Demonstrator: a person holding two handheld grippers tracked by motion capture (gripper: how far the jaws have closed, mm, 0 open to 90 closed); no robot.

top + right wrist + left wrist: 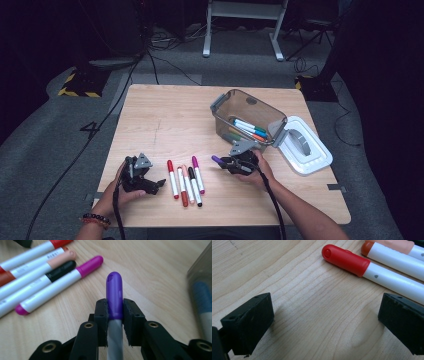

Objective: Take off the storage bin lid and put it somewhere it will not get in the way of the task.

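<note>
High view: markers (pixel 248 128) inside smoky bin (pixel 235 102).

A recording lab or studio: dark room, grey carpet, cables (pixel 100 127) trailing beyond the jaws, hazard-striped stand bases (pixel 80 86), one small wooden table (pixel 165 117)

Light wood table (pixel 165 120), centre of frame. Five markers (pixel 186 181) lie side by side at lower centre. Clear bin (pixel 245 117) and white lid (pixel 306 145) sit at right.
</note>
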